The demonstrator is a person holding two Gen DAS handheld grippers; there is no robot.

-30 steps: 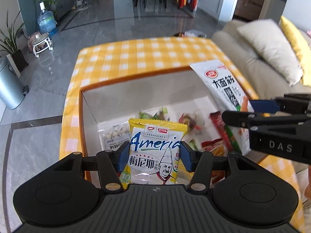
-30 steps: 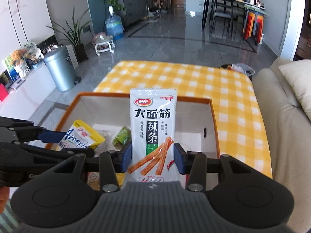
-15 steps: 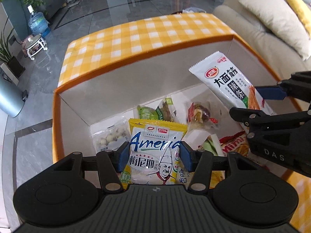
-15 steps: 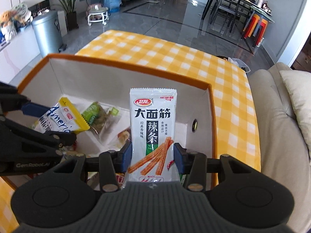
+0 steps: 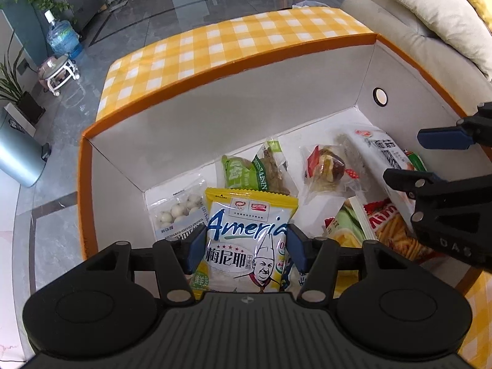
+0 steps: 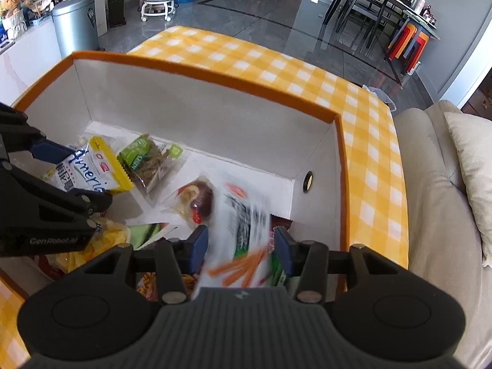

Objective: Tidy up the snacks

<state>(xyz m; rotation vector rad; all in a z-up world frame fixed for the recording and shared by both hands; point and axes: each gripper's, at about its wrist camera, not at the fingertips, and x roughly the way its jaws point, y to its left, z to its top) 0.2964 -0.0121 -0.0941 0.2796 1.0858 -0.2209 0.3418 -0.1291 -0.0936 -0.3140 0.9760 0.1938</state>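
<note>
Left gripper (image 5: 246,247) clamped on yellow bag (image 5: 250,236), low inside box (image 5: 215,113). Right gripper (image 6: 241,247) jaws apart; white pack (image 6: 243,215) blurred, apparently dropping. Advice: release yellow bag low, over bare floor.

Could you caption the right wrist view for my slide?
Right claw open, white spicy-strip packet blurred, dropping into orange-rimmed box.

left gripper (image 5: 246,243) — black, blue pads, silver screws | right gripper (image 6: 240,247) — same, ribbed housing
</note>
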